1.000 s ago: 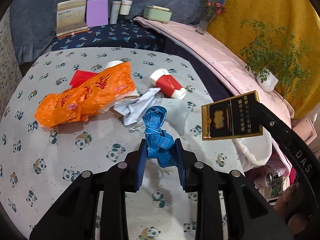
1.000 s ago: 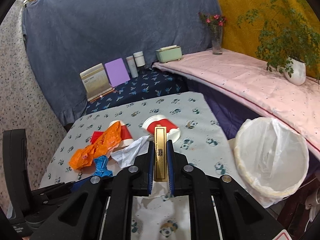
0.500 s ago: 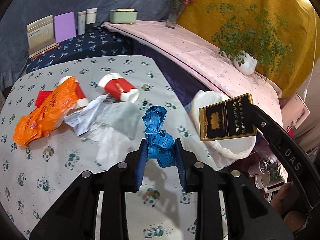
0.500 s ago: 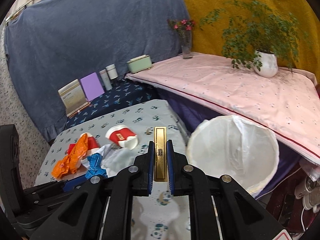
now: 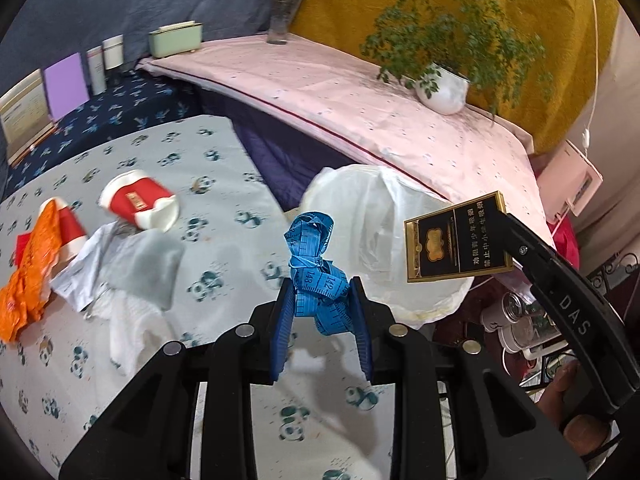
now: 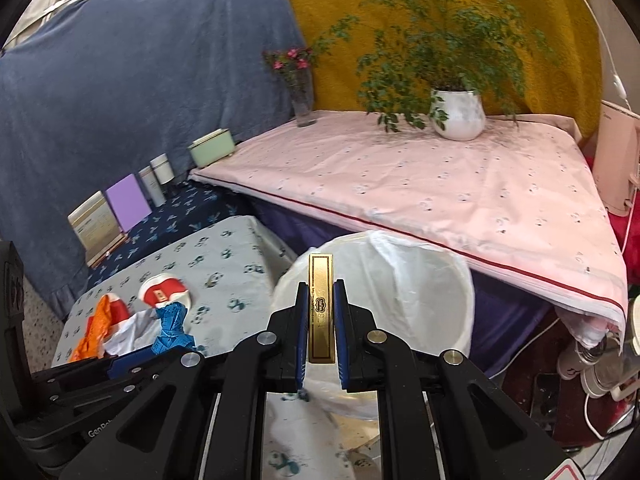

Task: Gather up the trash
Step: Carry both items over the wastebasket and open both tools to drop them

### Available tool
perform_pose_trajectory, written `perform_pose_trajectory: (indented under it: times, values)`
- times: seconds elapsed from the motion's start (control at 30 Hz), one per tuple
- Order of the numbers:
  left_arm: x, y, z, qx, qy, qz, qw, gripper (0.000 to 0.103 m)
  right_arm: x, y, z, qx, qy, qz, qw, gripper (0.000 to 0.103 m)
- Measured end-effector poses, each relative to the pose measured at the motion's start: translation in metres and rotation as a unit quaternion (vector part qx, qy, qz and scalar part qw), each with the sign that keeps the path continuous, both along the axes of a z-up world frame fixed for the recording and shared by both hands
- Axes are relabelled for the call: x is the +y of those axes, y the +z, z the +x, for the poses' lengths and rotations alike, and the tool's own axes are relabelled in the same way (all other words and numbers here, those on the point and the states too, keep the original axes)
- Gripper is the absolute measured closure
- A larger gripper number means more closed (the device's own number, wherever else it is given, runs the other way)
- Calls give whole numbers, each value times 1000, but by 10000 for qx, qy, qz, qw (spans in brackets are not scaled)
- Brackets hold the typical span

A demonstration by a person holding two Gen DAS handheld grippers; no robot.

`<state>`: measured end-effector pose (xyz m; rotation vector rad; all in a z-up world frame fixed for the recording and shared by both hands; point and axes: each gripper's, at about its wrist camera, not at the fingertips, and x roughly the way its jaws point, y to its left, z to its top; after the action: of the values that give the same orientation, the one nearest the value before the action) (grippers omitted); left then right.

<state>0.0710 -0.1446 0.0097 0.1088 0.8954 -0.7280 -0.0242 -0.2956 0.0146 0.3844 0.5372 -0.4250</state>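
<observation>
Left gripper: we clamp a crumpled blue measuring tape, held above the table edge.
Right gripper: we pinch a gold-edged cigarette pack edge-on.
Lined bin: open mouth just beyond both loads, beside the panda-print table.
Remaining litter: red paper cup, orange wrapper.

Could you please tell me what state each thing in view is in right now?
Left gripper: shut on the blue tape measure, bunched.
Right gripper: shut on the black and gold cigarette box, closed.
Trash bin: open, lined with a white bag.
Red paper cup: tipped on its side.
Orange plastic bag: crumpled on the table.
White tissue: crumpled.
</observation>
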Motion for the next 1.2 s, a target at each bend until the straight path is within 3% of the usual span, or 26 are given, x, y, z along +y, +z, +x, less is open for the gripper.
perform_pose_trajectory:
  times: [0.33,0.67,0.7,0.77,0.83,1.03,1.2]
  values:
    - [-61,-8,4,60,-589,16,9982,76,-39,-13,-6,89,-372,61,9992,92]
    - [-88,-17,16,129,-719,33,9973,74,-57,-22,1,150,-480,119,9987,92]
    - [-89,-18,17,121,-694,42,9975,71,-57,-23,2,160,-481,116,9986,92]
    - [-90,-18,21,127,-622,25,9980,49,-57,-25,5,171,-497,93,9986,91]
    - [-88,-16,23,86,-488,-29,9988,41,-57,-25,8,158,-476,81,9987,91]
    - [-77,-15,32,45,-304,-44,9995,33,-54,-21,10,96,-499,75,9987,82]
    - [-63,-13,37,71,-140,-96,9998,32,-48,-18,12,93,-463,35,9989,80]
